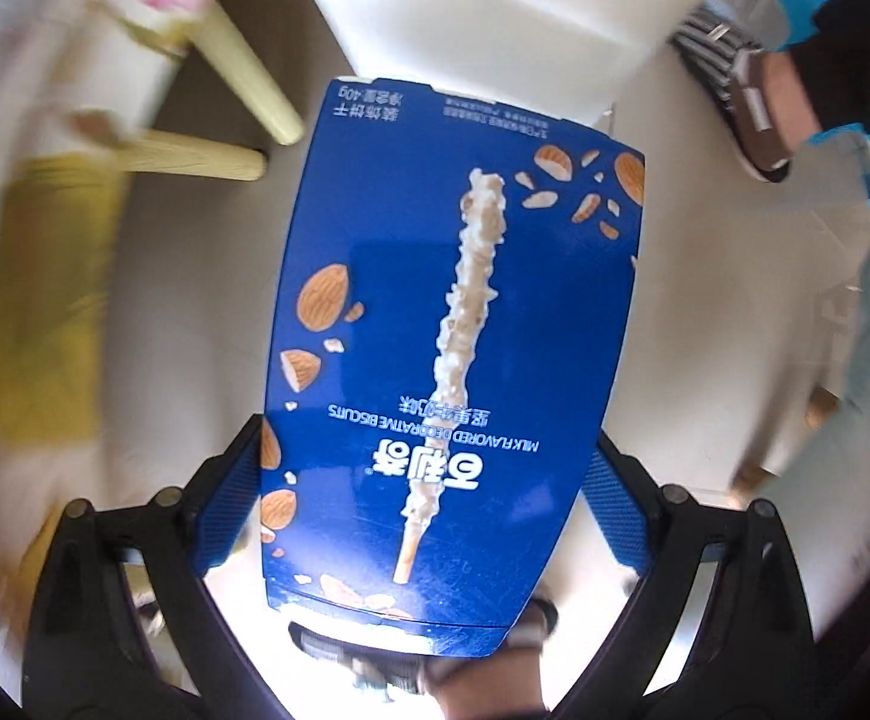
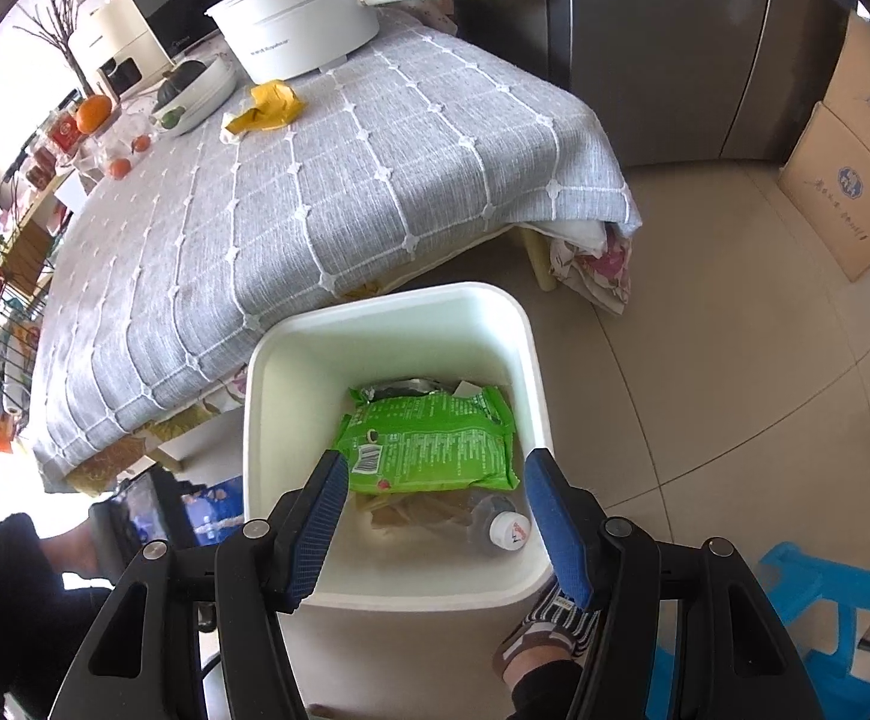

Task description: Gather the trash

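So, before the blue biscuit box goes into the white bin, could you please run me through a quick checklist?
1. Blue cardboard biscuit box sits between the left gripper pads: ok, though whether both pads press firmly: cannot tell.
2. White plastic bin is open-topped: ok.
3. Room left in the bin above the green snack wrapper and clear plastic bottle: ok.
4. Right gripper empty, jaws open: ok, but it hangs over the bin mouth: not ok for a drop.
5. Box is over the bin: cannot tell; the left view is blurred.
6. Yellow crumpled wrapper on the grey tablecloth collected: not ok.
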Available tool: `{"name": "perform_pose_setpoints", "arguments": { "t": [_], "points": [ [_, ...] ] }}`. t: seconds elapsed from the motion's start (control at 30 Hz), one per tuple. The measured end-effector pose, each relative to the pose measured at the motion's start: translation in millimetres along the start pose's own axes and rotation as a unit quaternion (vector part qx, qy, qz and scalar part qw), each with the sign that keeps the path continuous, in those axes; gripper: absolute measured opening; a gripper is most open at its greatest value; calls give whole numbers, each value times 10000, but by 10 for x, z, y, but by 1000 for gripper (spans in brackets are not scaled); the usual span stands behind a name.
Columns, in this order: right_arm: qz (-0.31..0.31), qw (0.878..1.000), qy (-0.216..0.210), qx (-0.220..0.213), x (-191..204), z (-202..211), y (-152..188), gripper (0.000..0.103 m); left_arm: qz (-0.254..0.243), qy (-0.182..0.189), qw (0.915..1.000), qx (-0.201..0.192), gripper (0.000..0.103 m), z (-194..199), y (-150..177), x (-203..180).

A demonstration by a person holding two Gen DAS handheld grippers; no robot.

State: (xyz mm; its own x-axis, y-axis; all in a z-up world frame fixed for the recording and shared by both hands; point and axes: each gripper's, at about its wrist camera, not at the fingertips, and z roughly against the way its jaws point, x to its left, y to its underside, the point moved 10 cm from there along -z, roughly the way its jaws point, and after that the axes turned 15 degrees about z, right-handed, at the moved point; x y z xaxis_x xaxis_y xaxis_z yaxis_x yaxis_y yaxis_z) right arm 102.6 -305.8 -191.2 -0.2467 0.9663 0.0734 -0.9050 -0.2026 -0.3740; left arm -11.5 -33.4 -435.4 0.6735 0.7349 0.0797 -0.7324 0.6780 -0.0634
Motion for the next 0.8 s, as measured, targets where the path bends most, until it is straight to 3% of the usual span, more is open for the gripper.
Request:
{"name": "perform_pose_setpoints", "arguments": {
  "t": [0.17,0.3,0.4,0.6,0.8],
  "points": [
    [71,9994,275,-206,-30,119,-18,63,242,-86,9987,-437,96,765,-78,0],
    [-55,9989,394,-243,-158,161,23,63,349,-3,9955,-884,96,1313,-472,-145],
    [-254,9985,385,-308,-279,204,43,63,405,208,9926,-1129,96,1491,-869,-305],
    [-735,9948,467,-532,-594,360,70,63,712,582,9871,-1314,96,1475,-1689,-379],
    [-979,9910,559,-716,-793,488,51,63,1221,896,9789,-1369,96,1642,-2154,-365]
  ]
}}
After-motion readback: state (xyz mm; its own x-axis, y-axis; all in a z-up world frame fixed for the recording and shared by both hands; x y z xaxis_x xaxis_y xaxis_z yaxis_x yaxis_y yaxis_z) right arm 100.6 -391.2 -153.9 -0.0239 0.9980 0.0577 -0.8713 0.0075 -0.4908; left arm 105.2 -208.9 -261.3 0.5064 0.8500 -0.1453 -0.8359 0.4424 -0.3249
